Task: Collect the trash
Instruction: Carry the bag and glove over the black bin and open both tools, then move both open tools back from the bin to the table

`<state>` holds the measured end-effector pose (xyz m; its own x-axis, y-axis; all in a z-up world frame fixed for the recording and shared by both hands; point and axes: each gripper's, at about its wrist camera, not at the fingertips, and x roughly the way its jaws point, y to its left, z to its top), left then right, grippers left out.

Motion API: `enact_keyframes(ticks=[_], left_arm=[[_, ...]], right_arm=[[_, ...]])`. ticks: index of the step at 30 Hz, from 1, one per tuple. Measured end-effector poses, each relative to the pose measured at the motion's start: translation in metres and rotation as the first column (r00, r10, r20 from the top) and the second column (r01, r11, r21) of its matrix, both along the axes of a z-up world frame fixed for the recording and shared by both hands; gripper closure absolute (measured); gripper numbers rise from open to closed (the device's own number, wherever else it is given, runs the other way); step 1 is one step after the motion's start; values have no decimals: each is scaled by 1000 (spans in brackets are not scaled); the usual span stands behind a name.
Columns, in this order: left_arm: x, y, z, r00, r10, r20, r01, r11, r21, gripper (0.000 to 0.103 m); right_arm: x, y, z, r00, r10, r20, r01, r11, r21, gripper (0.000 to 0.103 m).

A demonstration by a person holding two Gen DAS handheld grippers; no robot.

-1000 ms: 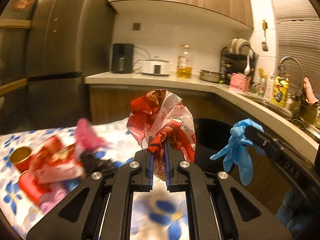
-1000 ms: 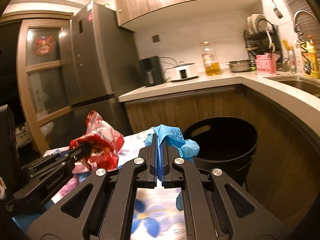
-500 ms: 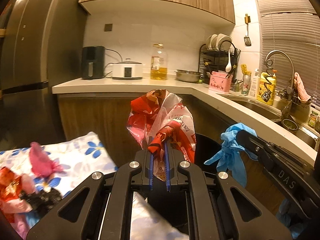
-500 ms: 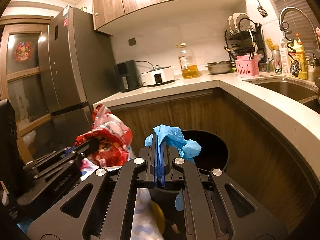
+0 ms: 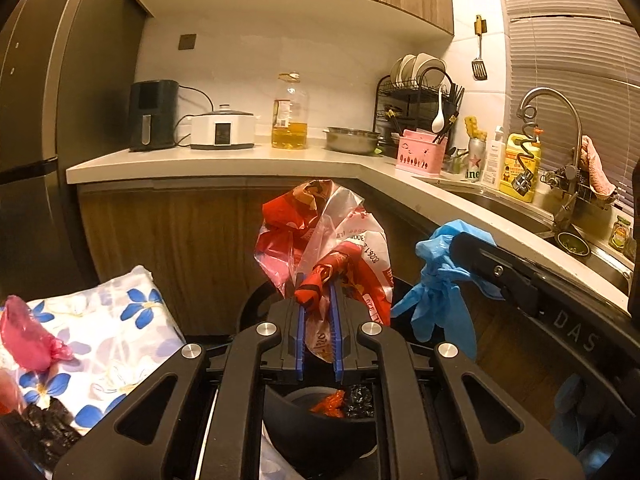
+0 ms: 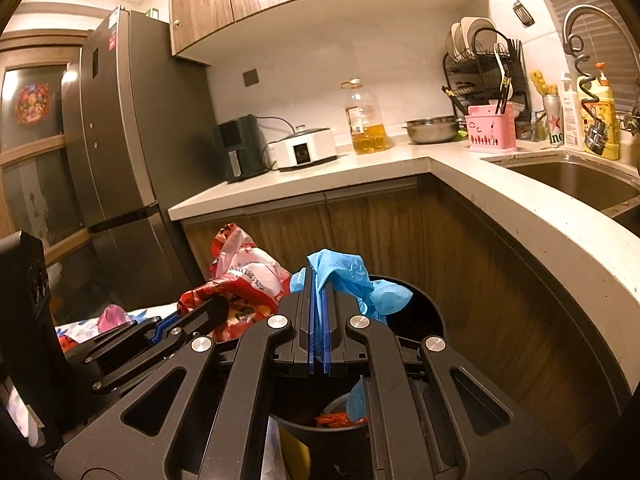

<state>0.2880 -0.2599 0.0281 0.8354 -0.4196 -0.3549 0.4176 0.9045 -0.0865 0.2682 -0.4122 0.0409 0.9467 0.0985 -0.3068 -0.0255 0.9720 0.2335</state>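
My left gripper (image 5: 318, 300) is shut on a crumpled red and clear plastic wrapper (image 5: 320, 240) and holds it above the black trash bin (image 5: 304, 420), which has red and black scraps inside. My right gripper (image 6: 319, 280) is shut on a blue disposable glove (image 6: 352, 280) above the same bin (image 6: 416, 320). In the left wrist view the right gripper (image 5: 456, 246) and glove (image 5: 436, 292) are to the right. In the right wrist view the left gripper (image 6: 218, 306) and wrapper (image 6: 240, 276) are to the left.
A table with a blue-flowered cloth (image 5: 112, 328) at left carries a pink wrapper (image 5: 28, 340) and a black scrap (image 5: 44, 428). A countertop (image 5: 248, 160) with appliances, oil bottle and dish rack wraps round to a sink (image 6: 572, 180). A fridge (image 6: 120, 140) stands at left.
Both grippers have swung right from over the flowered table to over the black bin, each still holding its trash. The bin's inside now shows below the fingers.
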Motion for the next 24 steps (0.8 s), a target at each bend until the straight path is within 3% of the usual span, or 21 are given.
enact_keyframes(ticks=[7, 9, 11, 18, 24], left_arm=[[9, 3, -4, 1000, 1, -4, -1, 1000, -15, 84], [12, 7, -7, 1000, 16, -13, -16, 1000, -18, 80], [13, 11, -7, 1000, 26, -16, -27, 999, -28, 64], [12, 28, -9, 996, 83, -30, -84, 995, -48, 42], [-3, 44, -12, 985, 168, -33, -168, 986, -16, 21]], right_arm=[[15, -5, -6, 999, -3, -33, 4, 1000, 19, 95], [18, -7, -7, 999, 1, -39, 0, 1000, 30, 84], [20, -8, -7, 999, 6, -43, -5, 999, 35, 76], [18, -10, -8, 999, 2, -48, 0, 999, 46, 57], [5, -7, -12, 999, -16, -52, 19, 999, 47, 39]])
